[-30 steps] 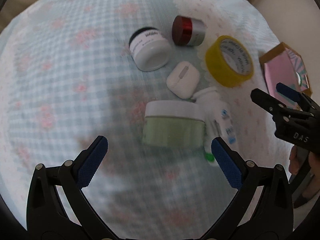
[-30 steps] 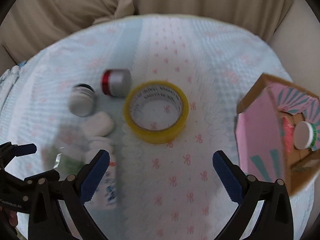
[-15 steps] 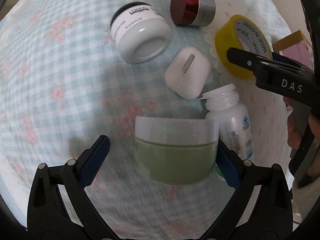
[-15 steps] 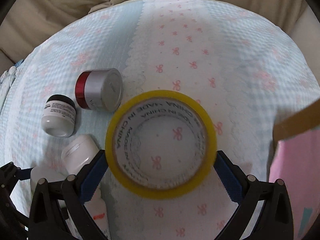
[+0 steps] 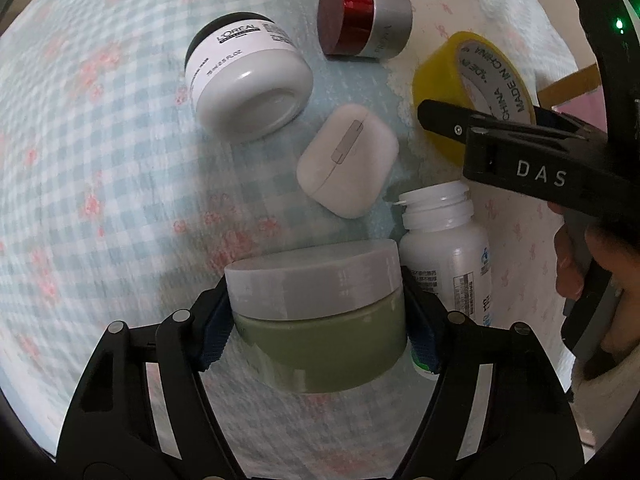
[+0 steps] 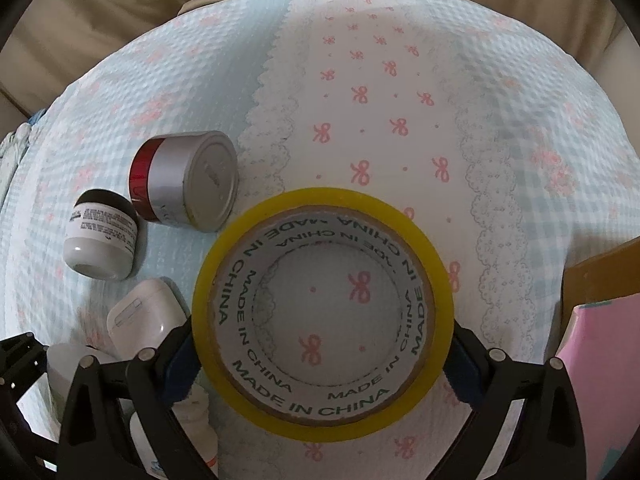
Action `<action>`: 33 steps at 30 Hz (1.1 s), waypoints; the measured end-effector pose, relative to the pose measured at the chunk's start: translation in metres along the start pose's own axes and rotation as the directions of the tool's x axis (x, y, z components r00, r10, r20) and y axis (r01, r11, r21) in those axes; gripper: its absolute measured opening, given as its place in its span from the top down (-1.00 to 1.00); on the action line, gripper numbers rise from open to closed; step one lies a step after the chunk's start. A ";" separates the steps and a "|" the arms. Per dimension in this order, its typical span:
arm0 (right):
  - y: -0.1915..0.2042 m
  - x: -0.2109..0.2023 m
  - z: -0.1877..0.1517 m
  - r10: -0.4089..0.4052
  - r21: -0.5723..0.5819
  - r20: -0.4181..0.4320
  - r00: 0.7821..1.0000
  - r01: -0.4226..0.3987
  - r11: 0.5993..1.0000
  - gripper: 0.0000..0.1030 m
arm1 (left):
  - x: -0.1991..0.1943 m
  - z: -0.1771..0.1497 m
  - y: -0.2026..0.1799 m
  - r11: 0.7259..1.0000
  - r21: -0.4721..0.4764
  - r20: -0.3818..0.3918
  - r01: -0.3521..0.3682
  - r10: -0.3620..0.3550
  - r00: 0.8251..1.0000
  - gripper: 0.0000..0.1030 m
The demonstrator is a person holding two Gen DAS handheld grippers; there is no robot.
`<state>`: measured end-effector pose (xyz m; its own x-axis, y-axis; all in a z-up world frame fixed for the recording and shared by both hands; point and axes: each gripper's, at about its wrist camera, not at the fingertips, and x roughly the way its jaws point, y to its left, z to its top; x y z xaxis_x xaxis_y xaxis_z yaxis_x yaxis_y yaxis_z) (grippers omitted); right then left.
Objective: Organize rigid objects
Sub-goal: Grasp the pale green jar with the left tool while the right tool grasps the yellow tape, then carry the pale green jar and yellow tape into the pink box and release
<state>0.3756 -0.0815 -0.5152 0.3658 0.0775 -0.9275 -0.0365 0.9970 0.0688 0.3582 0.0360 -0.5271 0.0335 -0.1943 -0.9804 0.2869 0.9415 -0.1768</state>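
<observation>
The left gripper clamps the green jar; the right gripper clamps the tape, both on the cloth. The white jar, red jar, case and bottle lie unsorted near the box.

The lidded jar sits between the left gripper fingers, a bottle touching its right. Beyond lie an earbud case and two tipped jars; the tape roll sits right of them.
</observation>
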 end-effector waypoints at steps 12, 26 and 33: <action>0.000 -0.016 0.002 -0.004 0.008 0.017 1.000 0.003 1.000 -0.91 | -0.026 0.001 -0.008 1.000 -0.009 0.055 -0.029 0.029 0.998 -0.37; 0.007 -0.150 -0.018 0.003 0.045 0.123 0.992 -0.009 0.999 -0.91 | -0.182 -0.043 -0.013 1.000 0.002 0.238 -0.019 0.018 0.971 -0.37; 0.024 -0.257 -0.028 0.046 0.049 0.158 0.986 -0.054 0.997 -0.91 | -0.273 -0.075 -0.008 1.000 0.017 0.331 -0.007 0.001 0.943 -0.37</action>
<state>0.2549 -0.0776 -0.2858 0.5065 0.1234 -0.8533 -0.0108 0.9905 0.1368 0.2746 0.1017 -0.2649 0.3491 -0.2739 -0.8962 0.3026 0.9380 -0.1688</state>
